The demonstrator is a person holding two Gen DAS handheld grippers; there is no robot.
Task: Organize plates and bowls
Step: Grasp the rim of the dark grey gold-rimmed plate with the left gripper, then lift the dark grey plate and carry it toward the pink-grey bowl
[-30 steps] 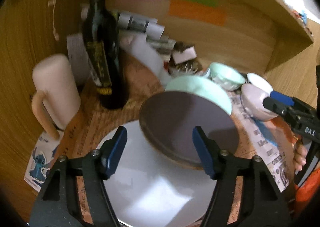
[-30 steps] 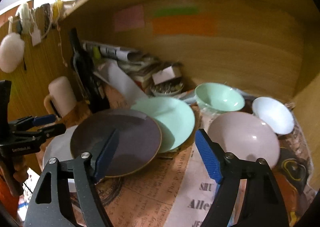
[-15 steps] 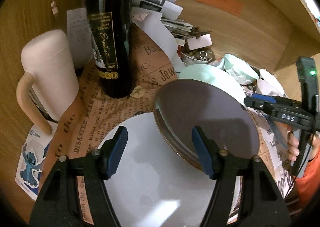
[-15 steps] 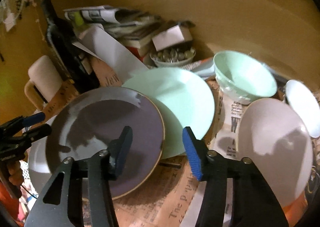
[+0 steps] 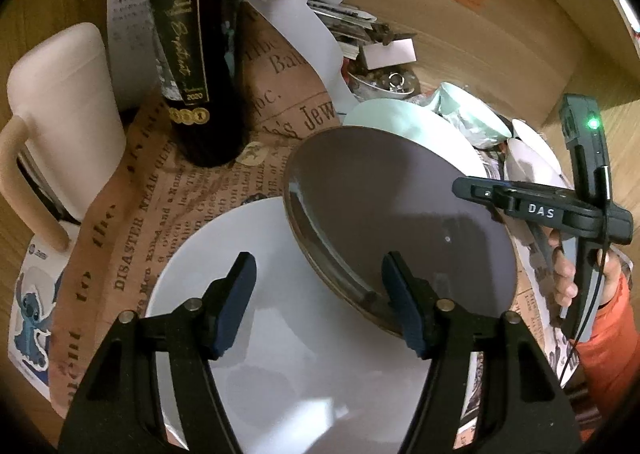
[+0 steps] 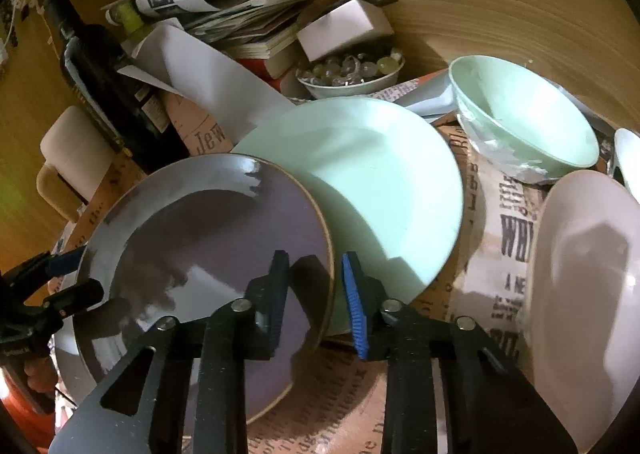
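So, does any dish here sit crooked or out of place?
Yes. The dark plate lies tilted, one edge on the white plate and the other over the green plate, with the right gripper shut on its rim.

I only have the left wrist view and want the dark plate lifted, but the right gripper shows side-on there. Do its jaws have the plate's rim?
Observer: Yes, the right gripper has just closed its jaws on the rim of the dark plate.
Operator: What is hidden behind that gripper on my screen?
Observer: A pink bowl, lying on the newspaper, clear of the green plate.
Operator: Does the green bowl touch the green plate?
Observer: No, the green bowl stands apart, newspaper showing between them.
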